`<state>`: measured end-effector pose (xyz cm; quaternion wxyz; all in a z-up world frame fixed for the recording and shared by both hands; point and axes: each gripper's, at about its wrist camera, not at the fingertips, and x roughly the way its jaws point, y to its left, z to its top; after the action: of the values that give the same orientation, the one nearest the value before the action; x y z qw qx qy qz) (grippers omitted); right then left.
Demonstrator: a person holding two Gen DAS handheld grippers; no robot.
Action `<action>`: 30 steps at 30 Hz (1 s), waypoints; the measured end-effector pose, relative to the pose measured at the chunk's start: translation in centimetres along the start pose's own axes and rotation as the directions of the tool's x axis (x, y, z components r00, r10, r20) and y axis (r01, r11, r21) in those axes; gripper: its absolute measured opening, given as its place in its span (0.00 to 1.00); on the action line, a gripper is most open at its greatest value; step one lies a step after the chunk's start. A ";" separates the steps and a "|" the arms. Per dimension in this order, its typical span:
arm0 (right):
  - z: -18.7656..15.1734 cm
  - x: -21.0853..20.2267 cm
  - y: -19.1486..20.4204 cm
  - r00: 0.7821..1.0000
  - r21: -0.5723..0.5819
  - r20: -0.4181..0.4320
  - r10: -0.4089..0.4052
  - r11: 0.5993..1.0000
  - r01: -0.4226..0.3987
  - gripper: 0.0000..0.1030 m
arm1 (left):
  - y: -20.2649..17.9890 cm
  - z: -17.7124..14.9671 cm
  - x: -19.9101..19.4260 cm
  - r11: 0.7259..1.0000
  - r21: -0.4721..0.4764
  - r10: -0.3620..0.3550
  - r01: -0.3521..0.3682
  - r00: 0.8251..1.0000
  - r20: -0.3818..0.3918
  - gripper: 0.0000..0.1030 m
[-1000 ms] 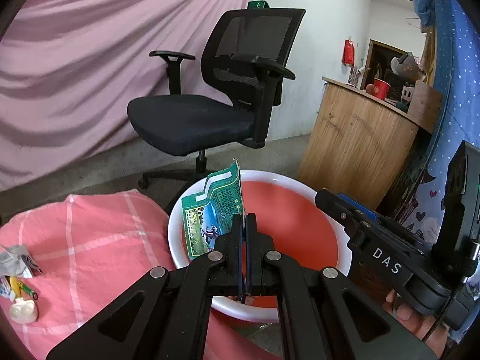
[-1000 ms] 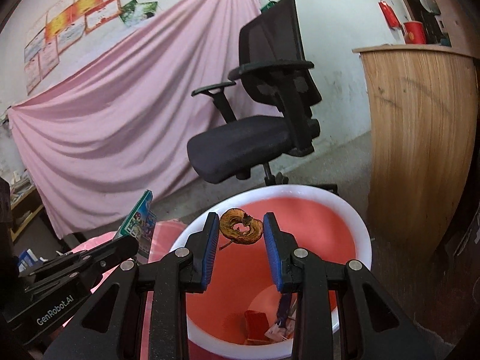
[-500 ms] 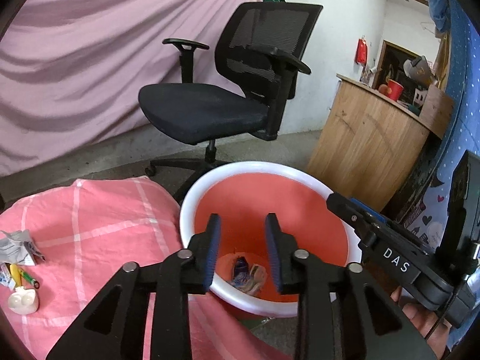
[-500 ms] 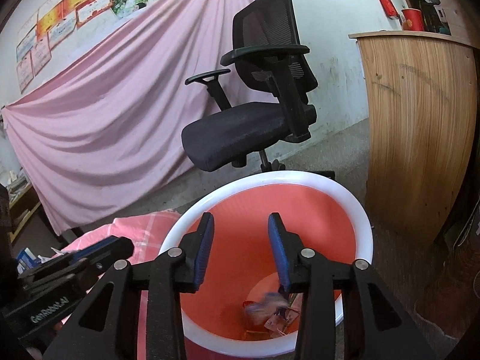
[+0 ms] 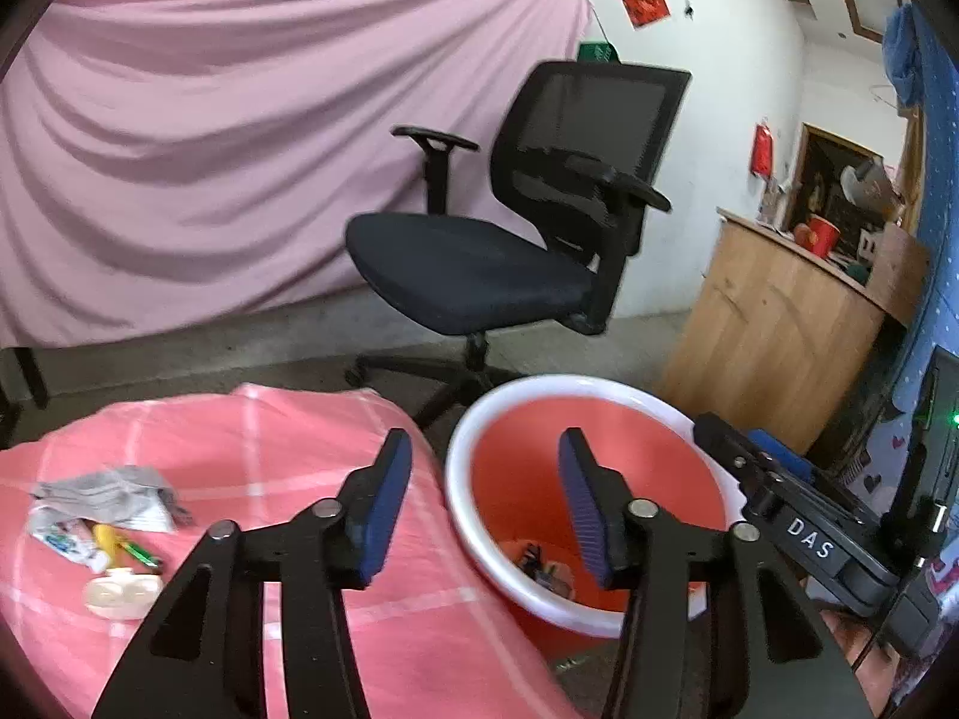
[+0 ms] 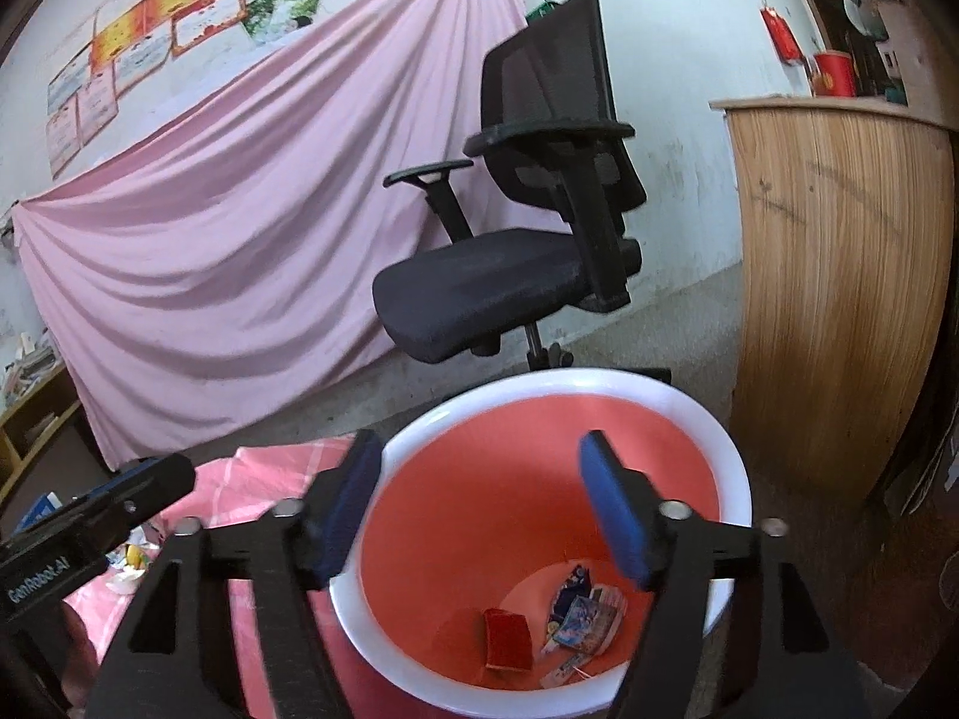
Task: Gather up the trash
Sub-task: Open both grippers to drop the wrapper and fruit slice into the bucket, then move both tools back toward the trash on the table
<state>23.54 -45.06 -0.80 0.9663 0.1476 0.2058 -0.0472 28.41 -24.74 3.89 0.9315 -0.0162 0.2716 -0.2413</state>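
Two tongs I hold are opening with nothing between them: left tongs [image 5: 484,500] by the bin [image 5: 542,386], right tongs [image 6: 479,506] above it. Dropped wrappers [image 6: 584,614] lie inside; more trash [image 5: 102,518] waits on the pink-covered tabletop [image 5: 270,455].

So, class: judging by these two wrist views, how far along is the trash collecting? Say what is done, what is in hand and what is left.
Done: several wrappers and a red packet lie at the bottom of the bin. In hand: nothing; the left gripper and right gripper are both empty, jaws opening. Left: a crumpled grey wrapper, a tube and a small cream piece on the pink cloth.
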 end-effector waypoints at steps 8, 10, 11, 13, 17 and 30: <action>0.7 -1.4 2.6 0.996 -0.041 0.088 0.031 0.999 -0.027 0.85 | 2.4 0.4 -3.1 0.995 -0.033 0.092 -0.090 0.992 0.081 0.59; 0.8 -1.6 3.3 0.993 -0.053 0.110 0.046 0.998 -0.040 0.95 | 3.2 0.5 -4.0 0.992 -0.050 0.120 -0.115 0.988 0.101 0.70; 0.8 -1.8 3.7 0.990 -0.059 0.127 0.055 0.997 -0.048 0.97 | 3.6 0.5 -4.4 0.990 -0.056 0.136 -0.131 0.984 0.111 0.80; 0.8 -2.2 4.5 0.986 -0.068 0.155 0.067 0.996 -0.057 1.00 | 4.2 0.4 -5.6 0.984 -0.065 0.176 -0.167 0.971 0.163 0.89; 0.7 -2.6 6.2 0.978 -0.091 0.184 0.101 0.992 -0.086 1.00 | 5.3 0.0 -7.5 0.970 -0.069 0.241 -0.231 0.942 0.232 0.99; -0.5 -5.1 12.2 0.900 -0.245 0.326 0.288 0.946 -0.214 1.00 | 9.3 -2.8 -12.7 0.916 -0.110 0.400 -0.386 0.853 0.335 0.99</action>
<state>20.61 -33.11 4.12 0.9953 0.0623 0.0095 0.0735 21.75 -10.40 6.31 0.9938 -0.0215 0.1035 -0.0340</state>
